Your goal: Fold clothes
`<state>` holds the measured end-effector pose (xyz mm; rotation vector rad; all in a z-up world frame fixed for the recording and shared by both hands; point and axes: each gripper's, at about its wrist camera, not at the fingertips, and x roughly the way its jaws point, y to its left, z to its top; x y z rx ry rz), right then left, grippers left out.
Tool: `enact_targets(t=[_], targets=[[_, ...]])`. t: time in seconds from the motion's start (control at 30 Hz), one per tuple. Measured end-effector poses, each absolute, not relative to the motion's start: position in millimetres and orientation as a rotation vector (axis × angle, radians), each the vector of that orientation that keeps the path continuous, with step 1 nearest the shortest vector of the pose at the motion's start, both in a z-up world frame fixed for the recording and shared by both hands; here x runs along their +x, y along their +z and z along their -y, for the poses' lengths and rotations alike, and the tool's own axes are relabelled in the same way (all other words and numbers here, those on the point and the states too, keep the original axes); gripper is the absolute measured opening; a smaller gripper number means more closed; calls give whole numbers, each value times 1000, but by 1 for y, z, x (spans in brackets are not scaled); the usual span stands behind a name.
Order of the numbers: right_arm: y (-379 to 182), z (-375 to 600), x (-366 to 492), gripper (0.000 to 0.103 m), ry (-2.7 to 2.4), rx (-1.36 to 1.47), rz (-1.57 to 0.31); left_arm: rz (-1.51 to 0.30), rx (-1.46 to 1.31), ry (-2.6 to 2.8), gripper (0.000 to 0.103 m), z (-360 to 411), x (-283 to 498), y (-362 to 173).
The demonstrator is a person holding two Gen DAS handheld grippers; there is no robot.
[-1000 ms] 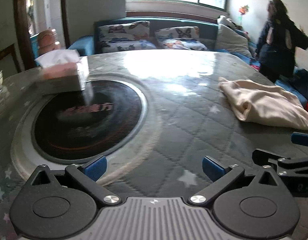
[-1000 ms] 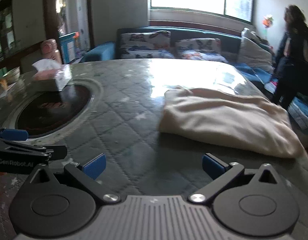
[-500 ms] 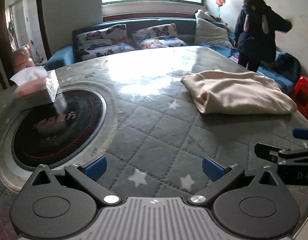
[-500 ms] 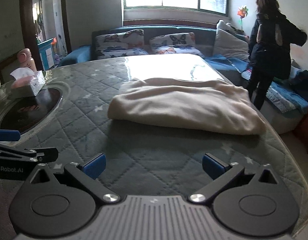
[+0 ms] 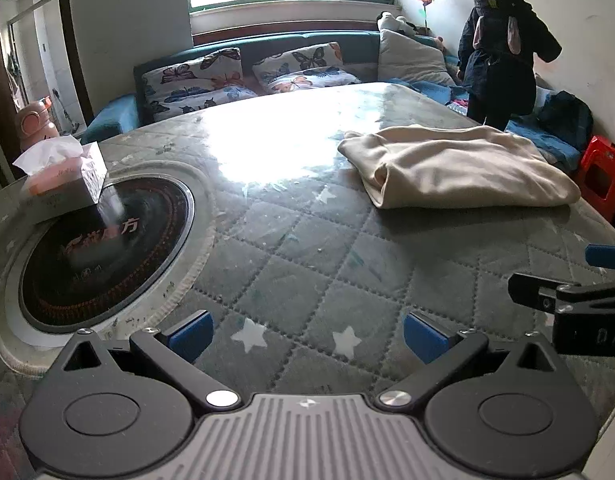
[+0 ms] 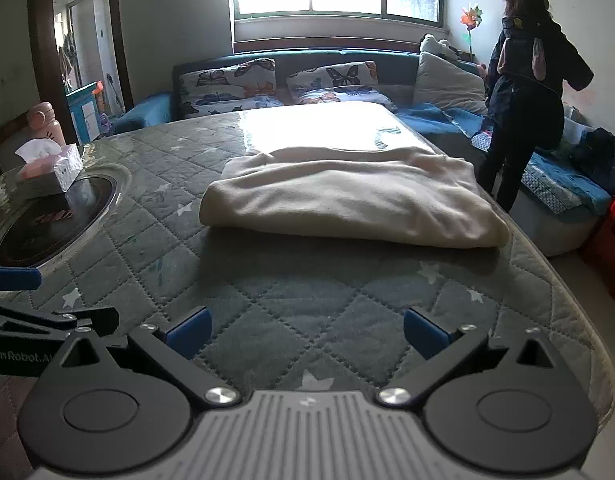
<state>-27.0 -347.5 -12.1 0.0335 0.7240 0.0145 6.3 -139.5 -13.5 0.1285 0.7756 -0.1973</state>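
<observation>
On the far right of the quilted table [image 6: 155, 240] lies the cream garment [image 6: 347, 204], already folded over. We judge ourselves between folds: left gripper [image 5: 305, 334] and right gripper [image 6: 305, 332] both gape empty, near us; next we reach forward to its near edge.

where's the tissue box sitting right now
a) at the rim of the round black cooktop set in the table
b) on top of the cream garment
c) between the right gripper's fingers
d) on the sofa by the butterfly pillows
a: the tissue box rests at the far left rim of the round black cooktop, well apart from the cream garment, and both grippers are open and empty.
</observation>
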Motion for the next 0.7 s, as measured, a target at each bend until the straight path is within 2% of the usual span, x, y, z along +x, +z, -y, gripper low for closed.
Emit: enact_targets(t=[0.7], targets=[[-18,343,-32,103,18,29,-741,-782,154,-204,103,141,-3,-19]])
